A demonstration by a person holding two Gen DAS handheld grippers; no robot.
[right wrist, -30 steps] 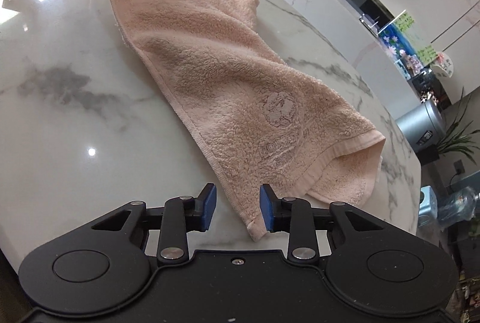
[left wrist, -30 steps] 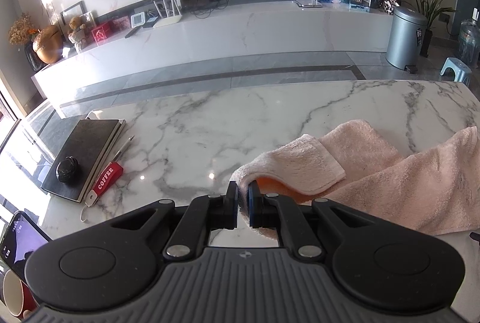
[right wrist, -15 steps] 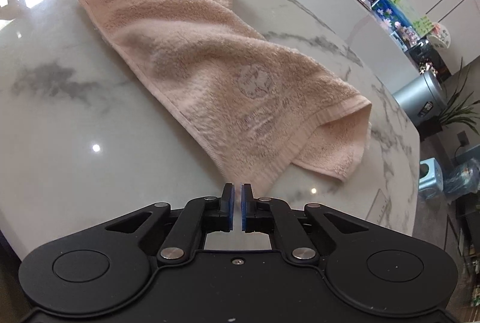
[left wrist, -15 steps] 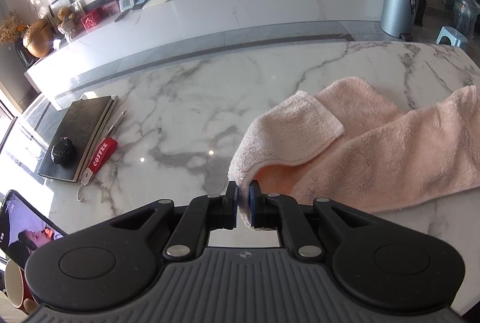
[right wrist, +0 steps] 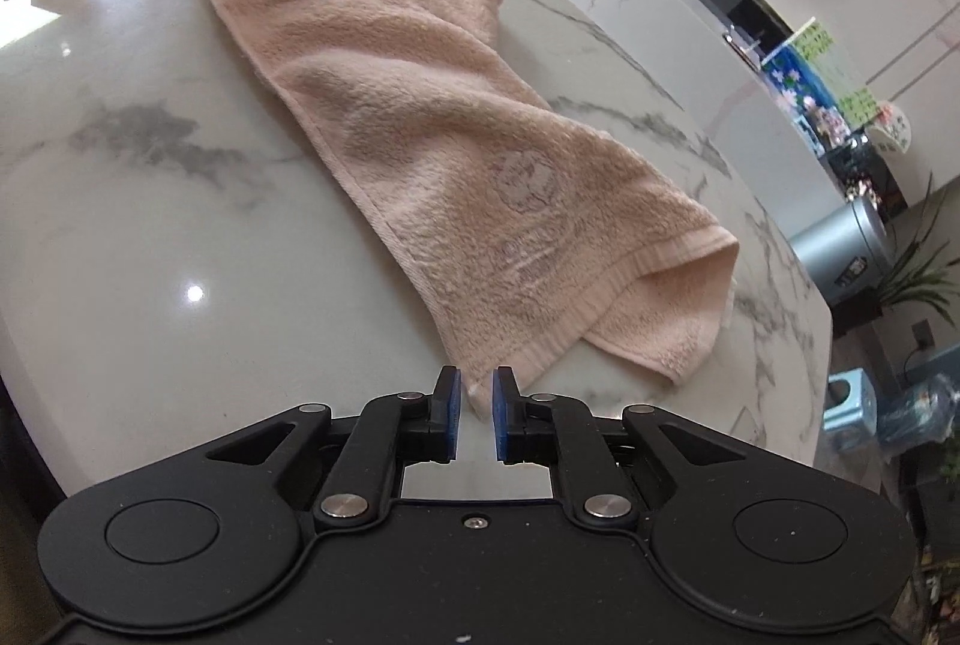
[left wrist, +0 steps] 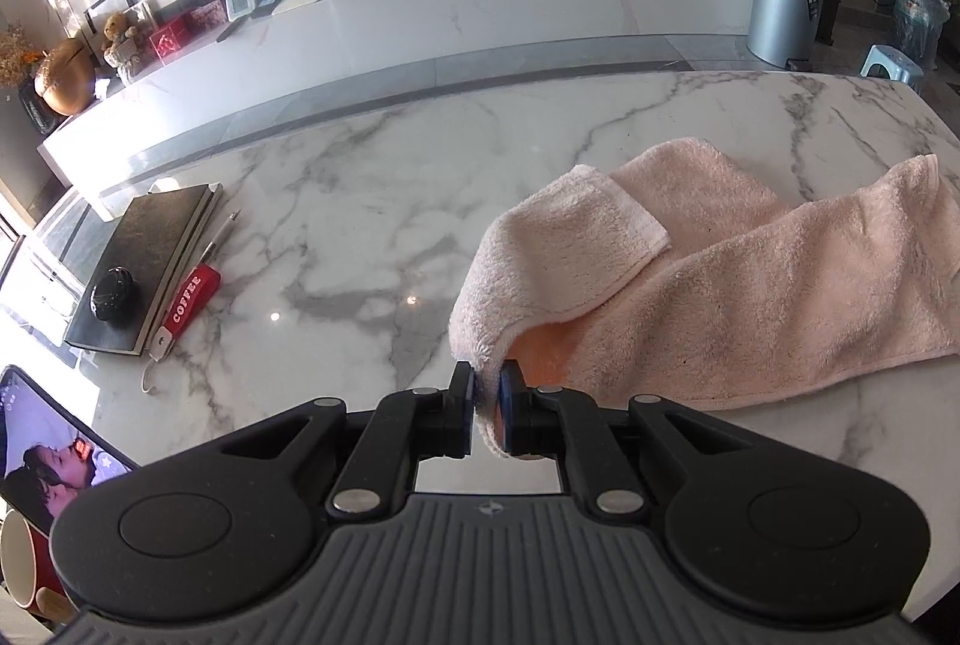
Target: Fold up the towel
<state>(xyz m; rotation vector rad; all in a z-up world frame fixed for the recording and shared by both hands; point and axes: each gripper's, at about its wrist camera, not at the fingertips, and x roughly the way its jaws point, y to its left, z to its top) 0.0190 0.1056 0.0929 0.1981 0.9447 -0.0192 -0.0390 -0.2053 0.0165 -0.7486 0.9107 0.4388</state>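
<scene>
Left tongs [left wrist: 486, 390]: angled down, I'm pinching the towel [left wrist: 720, 285] corner, lifted.
Right tongs [right wrist: 476, 405]: angled down, jaws easing apart, towel tip between, unpressed.
Towel: stretched across my marble surface [left wrist: 360, 201].

- We take the dark notebook [left wrist: 141, 264] at the left edge of the marble table [left wrist: 372, 201] as landmark.
- Black rounded object [left wrist: 112, 293] sits on the notebook.
- Pen [left wrist: 221, 236] lies just right of the notebook.
- Red "COFFEE" tag [left wrist: 187, 302] lies right of the notebook, below the pen.
- Phone [left wrist: 45, 456], screen lit, is below the notebook.
- Grey bin [left wrist: 785, 6] stands far right of it, on the floor.
</scene>
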